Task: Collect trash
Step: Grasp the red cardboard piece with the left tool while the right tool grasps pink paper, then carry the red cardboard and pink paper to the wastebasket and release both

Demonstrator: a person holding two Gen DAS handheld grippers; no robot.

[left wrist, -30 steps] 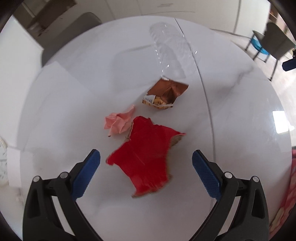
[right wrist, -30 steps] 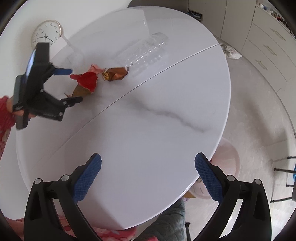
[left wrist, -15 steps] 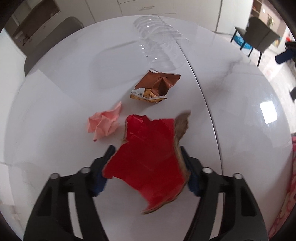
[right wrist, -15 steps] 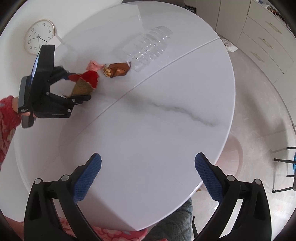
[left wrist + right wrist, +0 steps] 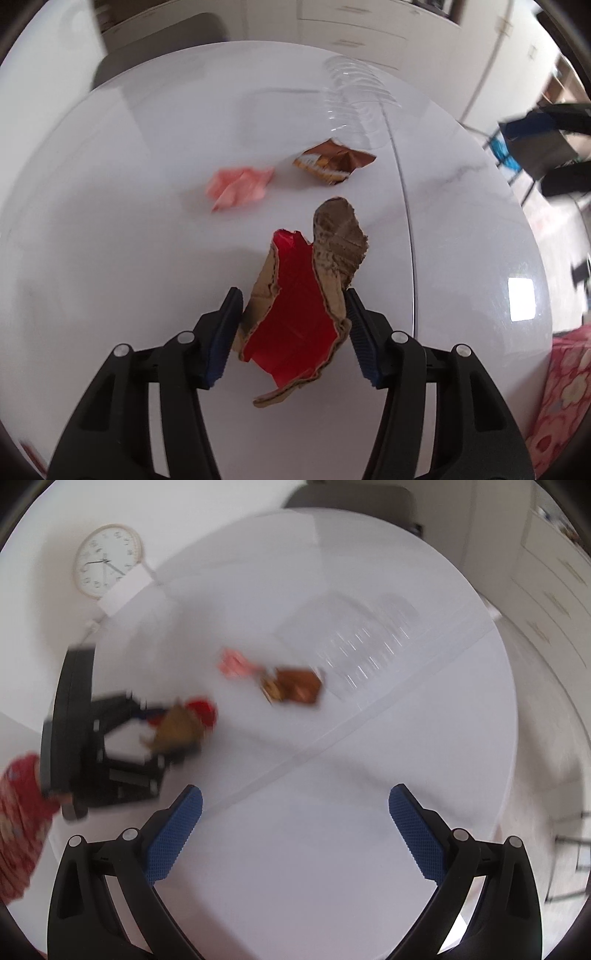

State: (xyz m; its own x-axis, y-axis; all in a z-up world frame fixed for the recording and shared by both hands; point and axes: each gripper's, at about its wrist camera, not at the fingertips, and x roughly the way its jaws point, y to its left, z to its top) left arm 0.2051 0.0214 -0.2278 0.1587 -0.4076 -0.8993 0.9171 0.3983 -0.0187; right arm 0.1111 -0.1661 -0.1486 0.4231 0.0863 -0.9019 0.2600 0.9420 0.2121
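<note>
A torn piece of cardboard (image 5: 295,317), red on one face and brown on the other, stands folded up between the blue pads of my left gripper (image 5: 291,295). Its jaws are closing and both pads press on the piece. Beyond it on the white round table (image 5: 110,229) lie a crumpled pink paper (image 5: 238,184), a brown snack wrapper (image 5: 334,162) and a clear ribbed plastic container (image 5: 358,96). In the blurred right wrist view the cardboard (image 5: 181,727) is in the left gripper at the left. My right gripper (image 5: 295,797) hangs open over bare tabletop, with nothing between its fingers.
A seam (image 5: 406,221) runs across the tabletop. A grey chair (image 5: 155,48) stands behind the table and a dark chair (image 5: 546,144) at the right. A wall clock (image 5: 107,559) leans at the far left. A red patterned sleeve (image 5: 18,823) holds the left gripper.
The left gripper's jaws came together on the red cardboard, which folded upward and shows its brown back. The right gripper has moved across the table, closer to the trash.
</note>
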